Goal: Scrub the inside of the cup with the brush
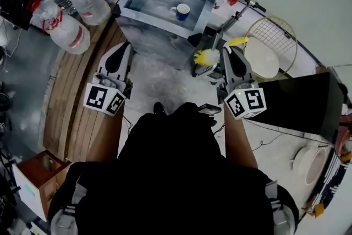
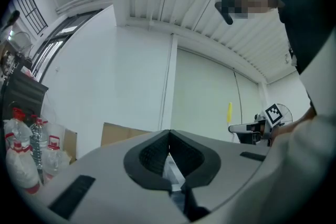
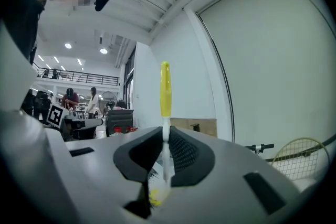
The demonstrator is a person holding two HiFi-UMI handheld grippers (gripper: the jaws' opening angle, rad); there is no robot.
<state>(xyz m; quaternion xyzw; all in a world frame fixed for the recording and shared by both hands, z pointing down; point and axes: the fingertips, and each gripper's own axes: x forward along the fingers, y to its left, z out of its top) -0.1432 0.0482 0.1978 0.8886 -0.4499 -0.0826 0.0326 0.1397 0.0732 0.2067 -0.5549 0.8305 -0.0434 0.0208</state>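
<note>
A blue cup [image 1: 182,11] with a white inside stands in a metal basin [image 1: 137,0] ahead of me, well apart from both grippers. My right gripper [image 1: 226,52] is shut on the white shaft of a brush [image 1: 204,56]. Its yellow bristles point left and its yellow handle [image 1: 238,41] sticks out to the right. In the right gripper view the brush handle [image 3: 165,89] rises from between the pads, with the bristles [image 3: 156,195] behind them. My left gripper [image 1: 124,47] is shut and empty, its pads [image 2: 157,153] touching. Both grippers are held in front of my body and tilted up toward the ceiling.
Large water jugs [image 1: 66,30] stand at the back left beside wooden planks [image 1: 71,107]. A racket [image 1: 270,38] and a black box [image 1: 300,99] lie to the right. A cardboard box [image 1: 41,173] sits at the lower left, and a white bowl [image 1: 311,162] at the lower right.
</note>
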